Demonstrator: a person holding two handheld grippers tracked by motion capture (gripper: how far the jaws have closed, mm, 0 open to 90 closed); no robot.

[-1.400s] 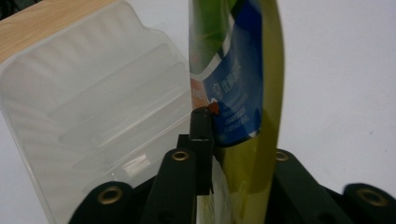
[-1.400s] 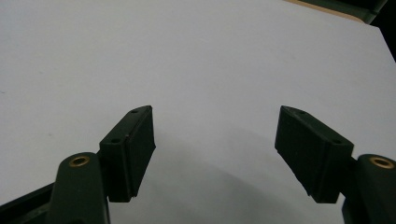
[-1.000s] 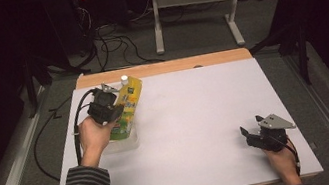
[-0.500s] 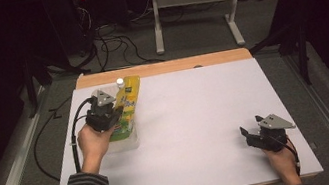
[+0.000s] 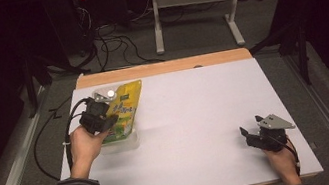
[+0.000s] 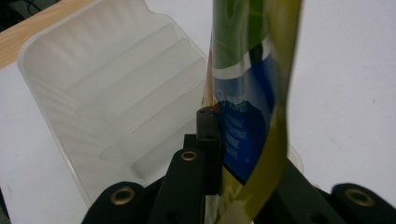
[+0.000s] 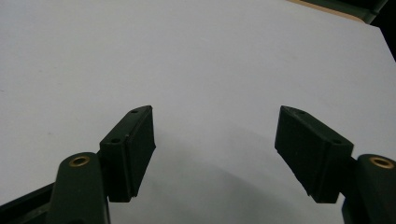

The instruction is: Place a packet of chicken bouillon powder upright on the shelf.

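A yellow-green pouch (image 5: pixel 126 110) with a white cap (image 5: pixel 111 93) is held at the table's left side, over a clear ribbed plastic tray (image 5: pixel 125 143). My left gripper (image 5: pixel 101 119) is shut on the pouch. In the left gripper view the pouch's edge, with its blue label (image 6: pixel 247 98), runs up between the jaws (image 6: pixel 236 154), and the tray (image 6: pixel 107 102) lies behind it. At the front right of the table my right gripper (image 5: pixel 251 136) rests open. Its two black pads (image 7: pixel 135 144) stand wide apart over bare white tabletop.
The white tabletop (image 5: pixel 197 117) has a wooden strip (image 5: pixel 163 67) along its far edge. A black cable (image 5: pixel 39 144) loops off the table's left side from the left gripper. Beyond the table are a desk frame (image 5: pixel 194 11) and floor cables.
My left gripper has shifted slightly toward the person and leftward with the pouch, and the pouch's capped end has swung left. The right gripper has stayed where it was.
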